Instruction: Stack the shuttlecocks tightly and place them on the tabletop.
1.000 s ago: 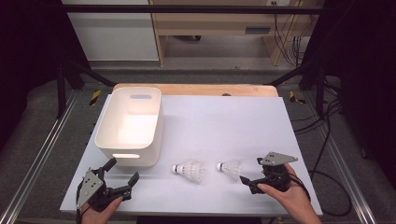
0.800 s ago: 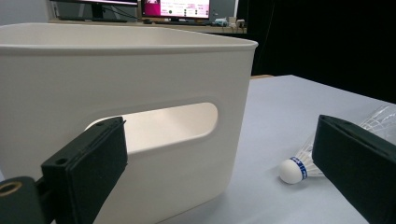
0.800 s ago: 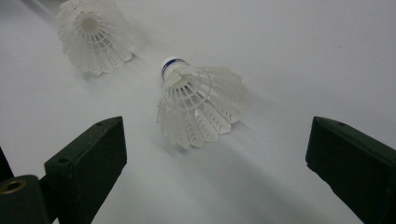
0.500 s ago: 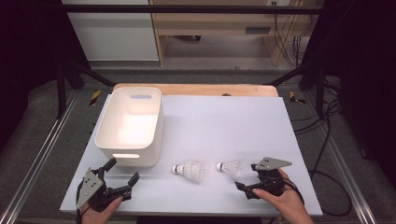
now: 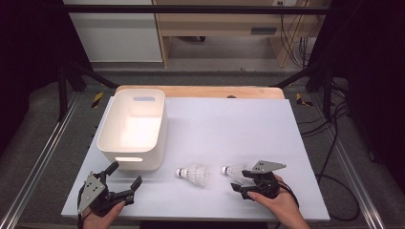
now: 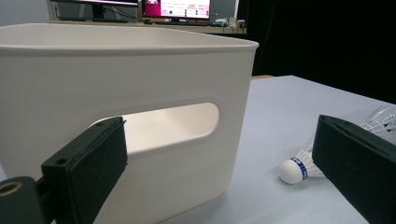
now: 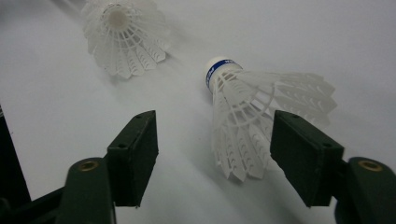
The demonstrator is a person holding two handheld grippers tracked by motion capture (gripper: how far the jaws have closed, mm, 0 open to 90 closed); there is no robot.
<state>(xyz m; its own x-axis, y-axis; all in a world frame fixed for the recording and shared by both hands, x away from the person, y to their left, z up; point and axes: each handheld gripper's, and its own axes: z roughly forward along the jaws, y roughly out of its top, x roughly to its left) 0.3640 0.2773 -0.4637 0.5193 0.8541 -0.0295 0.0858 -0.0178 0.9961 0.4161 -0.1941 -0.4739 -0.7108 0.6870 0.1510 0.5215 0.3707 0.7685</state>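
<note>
The table [image 5: 248,124] is viewed from above, looking forward and down. The shuttlecocks [image 7: 261,116] are seen close, low along each tongs' jaws, and shared by all views.

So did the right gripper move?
Yes. The right gripper slid left toward the nearer shuttlecock, measured against the white bin. Its jaws have just been closing around the shuttlecock's skirt, not yet pressing.

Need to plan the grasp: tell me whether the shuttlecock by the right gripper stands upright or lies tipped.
Tipped. The white feathered shuttlecock lies on its side on the white table, blue-banded cork pointing away.
</note>
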